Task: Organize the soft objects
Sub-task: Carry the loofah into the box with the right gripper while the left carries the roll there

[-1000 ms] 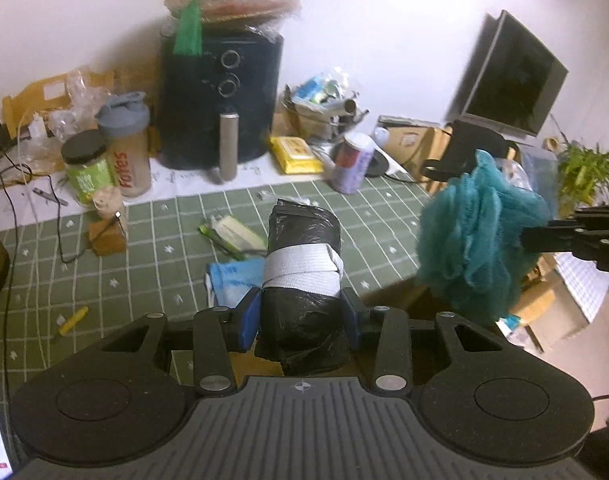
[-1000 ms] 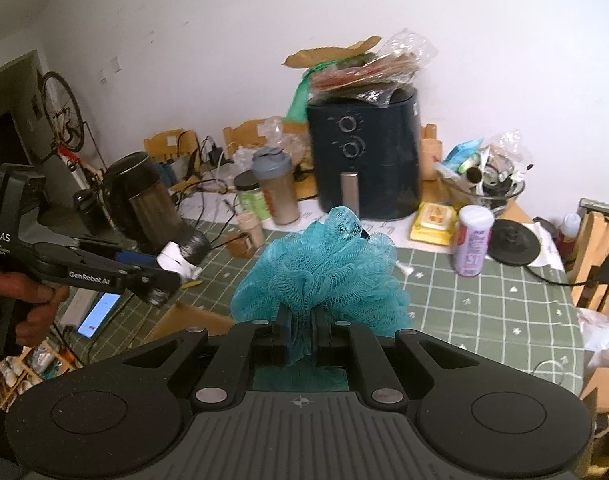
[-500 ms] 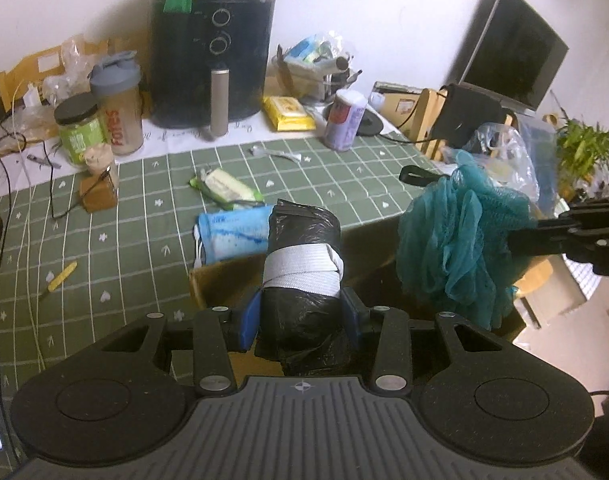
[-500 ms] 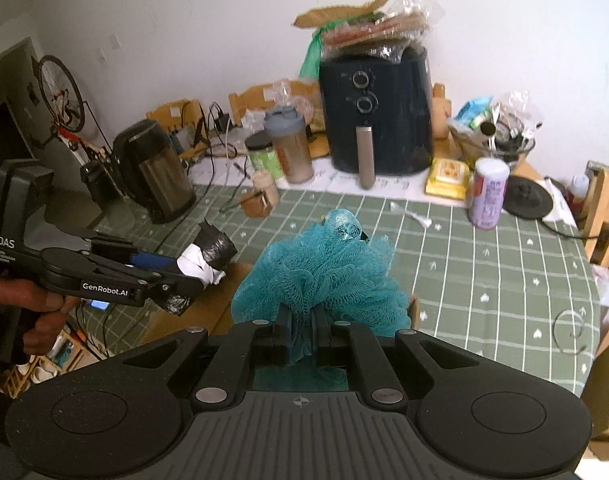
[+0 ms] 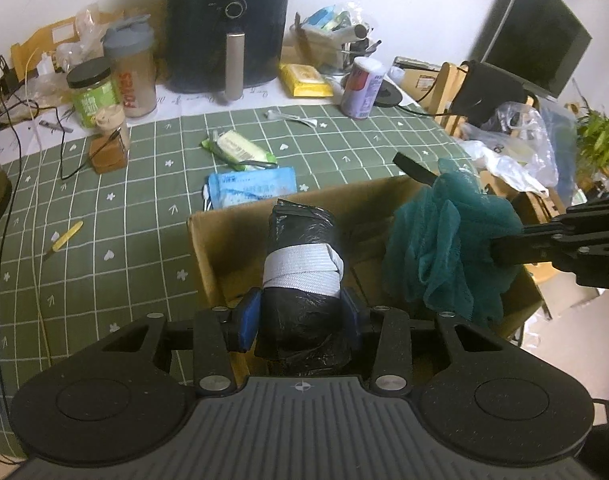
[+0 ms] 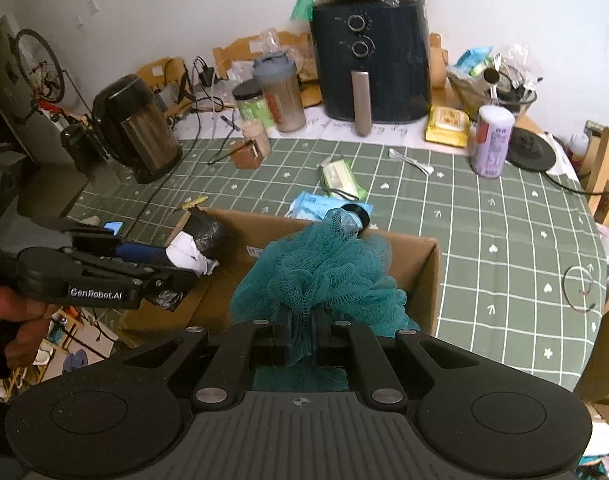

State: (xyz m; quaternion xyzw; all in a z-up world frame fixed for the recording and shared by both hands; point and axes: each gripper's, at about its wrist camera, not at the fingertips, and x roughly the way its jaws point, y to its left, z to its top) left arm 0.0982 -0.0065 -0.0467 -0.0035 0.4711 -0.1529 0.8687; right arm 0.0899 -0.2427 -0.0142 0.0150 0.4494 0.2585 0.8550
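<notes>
My left tongs [image 5: 300, 312] clamp a black bag roll [image 5: 302, 264] low in the centre frame, above the open cardboard box [image 5: 208, 256]. My right tongs [image 6: 302, 334], nearly closed, pinch a teal mesh pouf [image 6: 320, 272] over that box. Behind lies the green checked worktop [image 5: 136, 184], cluttered below a black air fryer [image 5: 228, 20].

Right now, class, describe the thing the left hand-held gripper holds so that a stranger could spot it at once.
Find the open cardboard box at the near edge of the green checked table. Above it, the left hand-held gripper clamps a roll of black plastic bags. Its grey-white band sets it apart from the fluffy teal bath pouf held beside it.
</notes>
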